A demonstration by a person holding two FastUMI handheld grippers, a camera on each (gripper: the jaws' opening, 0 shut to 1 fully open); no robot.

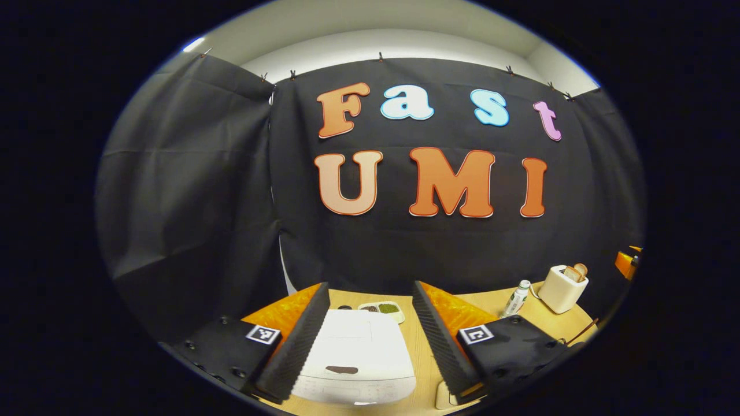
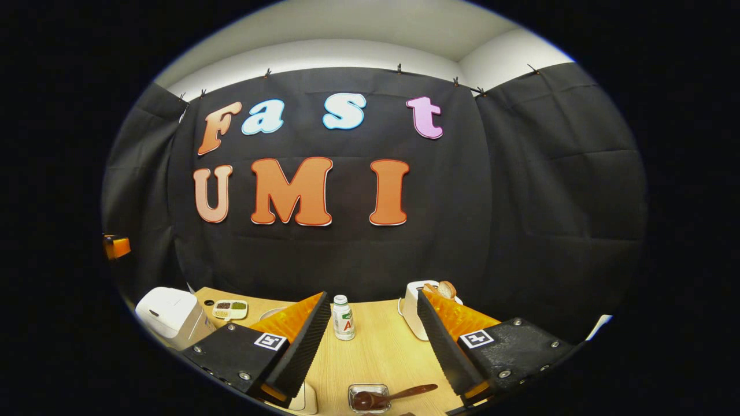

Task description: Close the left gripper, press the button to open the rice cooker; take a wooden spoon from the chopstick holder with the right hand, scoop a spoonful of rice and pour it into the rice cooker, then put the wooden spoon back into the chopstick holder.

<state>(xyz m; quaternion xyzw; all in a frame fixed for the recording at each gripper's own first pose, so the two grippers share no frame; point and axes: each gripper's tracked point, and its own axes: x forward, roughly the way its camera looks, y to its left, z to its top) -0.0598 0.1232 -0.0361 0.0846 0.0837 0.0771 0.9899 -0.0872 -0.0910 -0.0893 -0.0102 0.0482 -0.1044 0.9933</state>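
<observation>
- Basically at the very start, as far as I can tell. The rice cooker [image 1: 354,358] sits bottom centre of the left gripper view with its lid down flat, so the button press looks not done yet.
- Left gripper [image 1: 370,323] has its fingers spread wide apart, cooker lid showing between them. The task wants it closed first, so that step is left too.
- Right gripper [image 2: 374,341] is also wide open, nothing between the fingers. Through the gap there's a small bottle [image 2: 343,318] on the wooden table [image 2: 381,358].
- The wooden spoon [image 2: 393,396] is at the bottom centre of the right gripper view, bowl end resting in a small clear dish [image 2: 368,398], handle pointing right. Can't make out a chopstick holder, or whether there's rice in that dish.
- In the right gripper view the cooker is down at lower left, with a divided snack tray [image 2: 230,309] just beside it. Toaster [image 1: 562,288] is at lower right of the left gripper view.
- So my read: everything is left to do — close, press, grab spoon, scoop, pour, put back.
</observation>
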